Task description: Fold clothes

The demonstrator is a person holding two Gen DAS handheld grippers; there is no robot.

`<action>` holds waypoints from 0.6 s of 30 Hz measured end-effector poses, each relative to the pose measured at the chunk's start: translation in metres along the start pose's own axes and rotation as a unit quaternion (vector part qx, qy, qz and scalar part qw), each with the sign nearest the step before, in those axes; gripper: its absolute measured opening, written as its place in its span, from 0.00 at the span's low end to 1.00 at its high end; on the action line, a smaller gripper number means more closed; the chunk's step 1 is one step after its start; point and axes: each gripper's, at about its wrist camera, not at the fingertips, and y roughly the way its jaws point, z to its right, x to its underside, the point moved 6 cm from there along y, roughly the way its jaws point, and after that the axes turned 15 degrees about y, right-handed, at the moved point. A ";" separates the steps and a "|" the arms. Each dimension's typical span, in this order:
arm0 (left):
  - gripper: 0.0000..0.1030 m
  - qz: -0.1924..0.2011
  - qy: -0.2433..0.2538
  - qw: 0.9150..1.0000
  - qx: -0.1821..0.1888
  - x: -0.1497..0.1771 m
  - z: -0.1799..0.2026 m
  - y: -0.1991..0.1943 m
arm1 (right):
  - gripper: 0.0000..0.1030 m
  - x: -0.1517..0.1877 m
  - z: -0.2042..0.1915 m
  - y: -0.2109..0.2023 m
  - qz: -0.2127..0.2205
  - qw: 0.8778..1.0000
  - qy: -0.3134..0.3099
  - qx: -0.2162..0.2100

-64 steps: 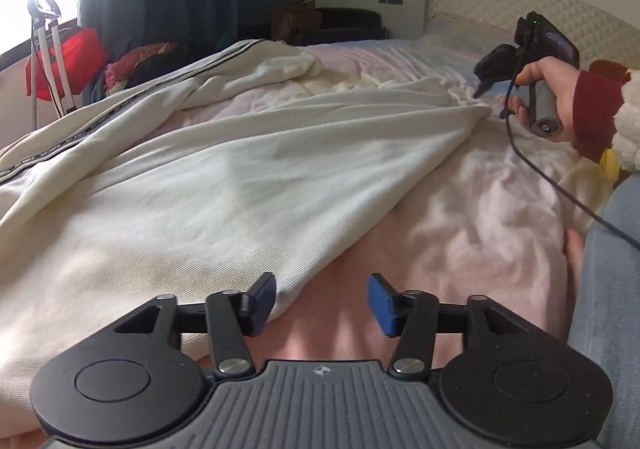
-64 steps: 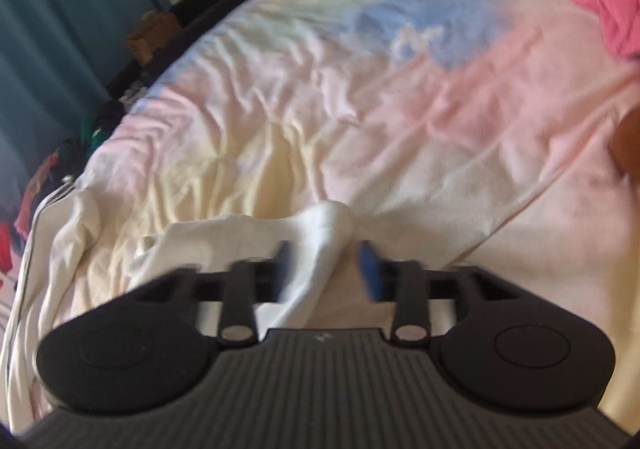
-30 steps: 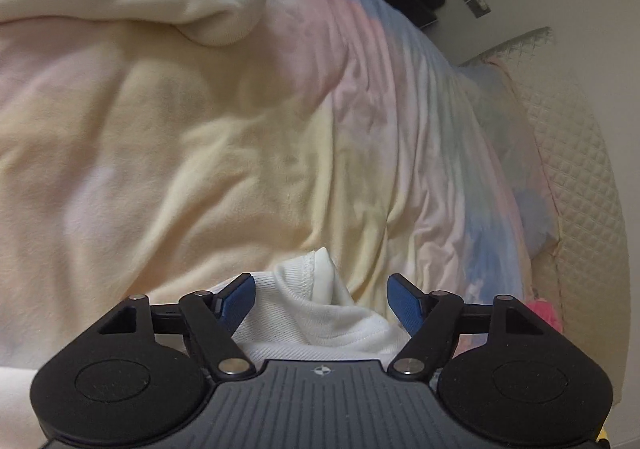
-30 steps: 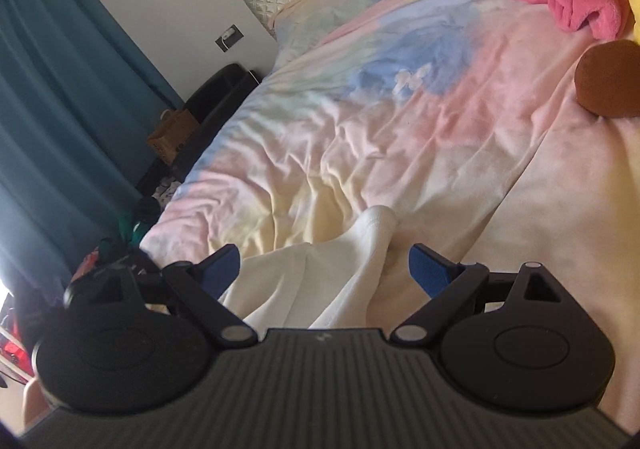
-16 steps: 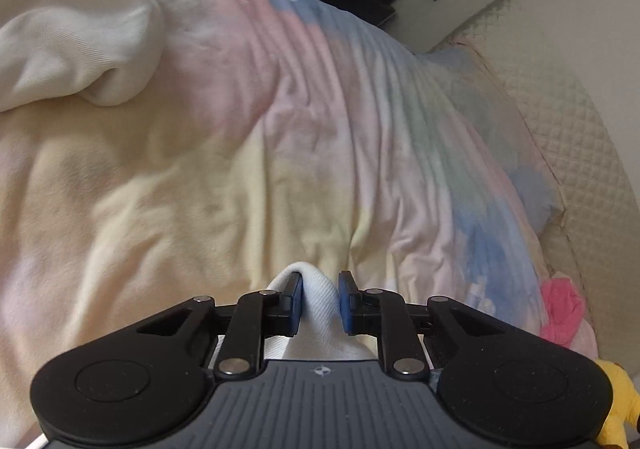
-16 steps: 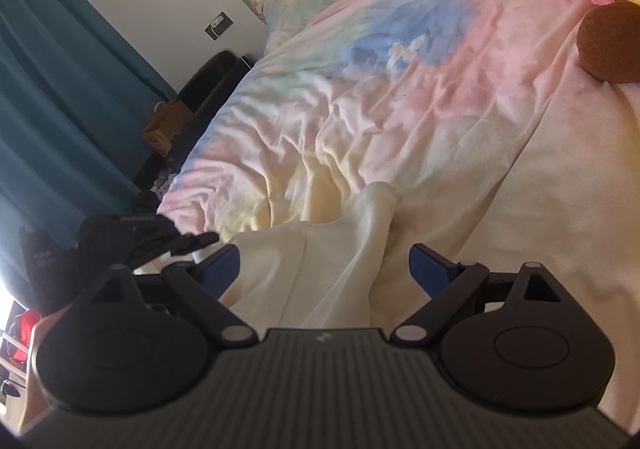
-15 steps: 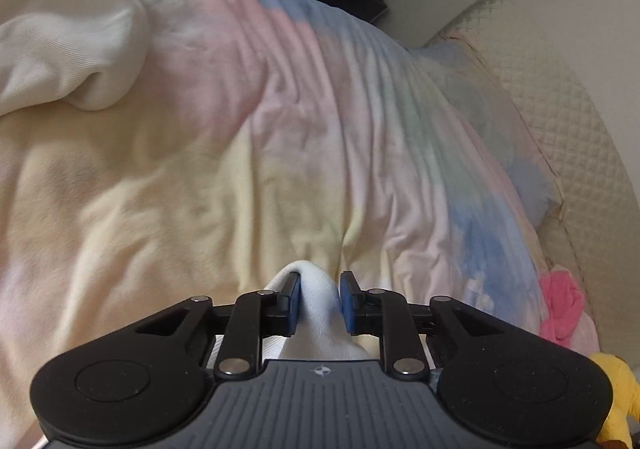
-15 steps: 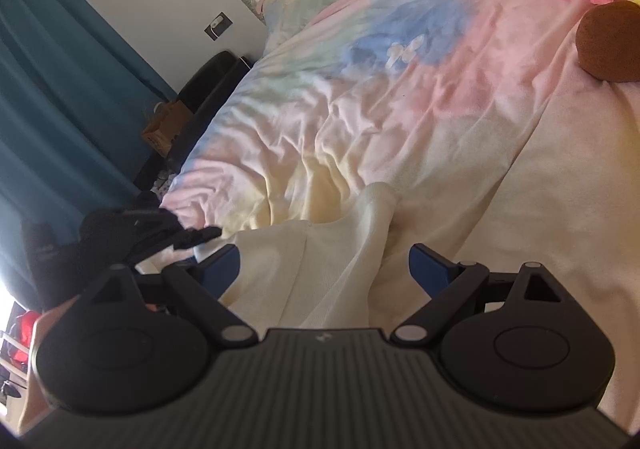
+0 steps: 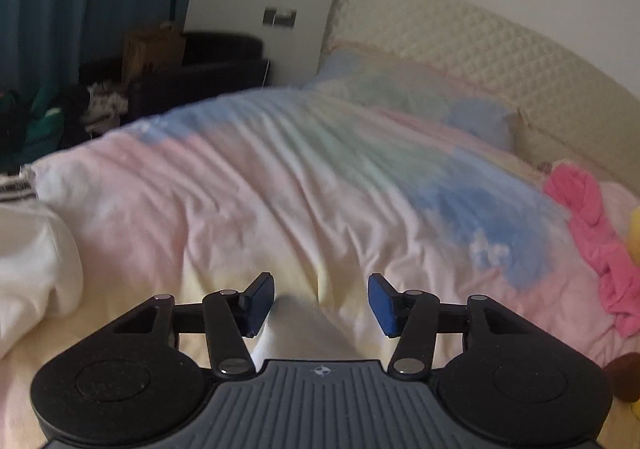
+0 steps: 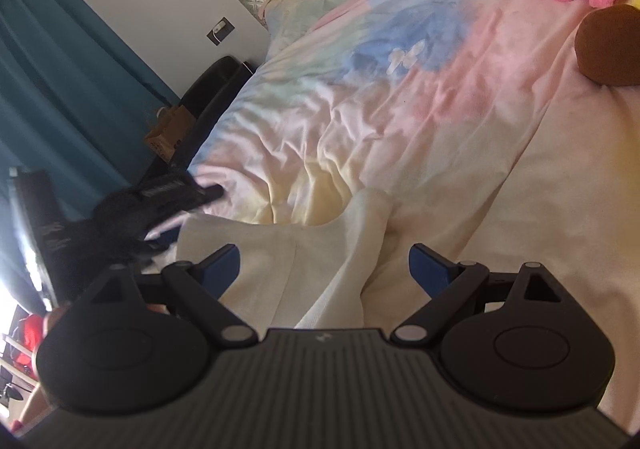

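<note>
A cream-white garment (image 10: 296, 261) lies on the pastel bedspread (image 10: 400, 121). In the right wrist view its pointed corner reaches up between my open right gripper (image 10: 324, 267), which holds nothing. In the left wrist view my left gripper (image 9: 320, 305) is open, and a blurred fold of the same garment (image 9: 304, 329) lies just below and between its fingers, not held. More of the garment bunches at the left (image 9: 32, 273). The left gripper shows blurred at the left of the right wrist view (image 10: 160, 201).
A pink fleece cloth (image 9: 592, 241) and a brown plush toy (image 10: 608, 45) lie at the bed's right side. A quilted headboard (image 9: 460, 49) and a pillow (image 9: 400, 97) are at the far end. Dark furniture with a cardboard box (image 9: 152, 45) and teal curtains (image 10: 60, 89) stand beyond the bed's left edge.
My left gripper was shut on the garment's corner half a second ago; it has opened, let go and tilted up. The right gripper stays open and nearly still.
</note>
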 end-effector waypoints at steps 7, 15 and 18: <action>0.57 -0.036 0.018 0.996 -0.080 0.011 -0.009 -0.005 | 0.90 0.000 0.002 0.003 -0.003 1.000 0.001 0.004; 0.71 -0.064 -0.027 0.991 -0.113 0.093 -0.026 -0.056 | 0.90 0.001 -0.018 -0.013 0.015 0.998 -0.035 -0.045; 0.70 -0.137 -0.023 0.981 -0.137 0.122 -0.033 -0.040 | 0.90 0.002 -0.024 -0.019 0.027 0.997 -0.049 -0.058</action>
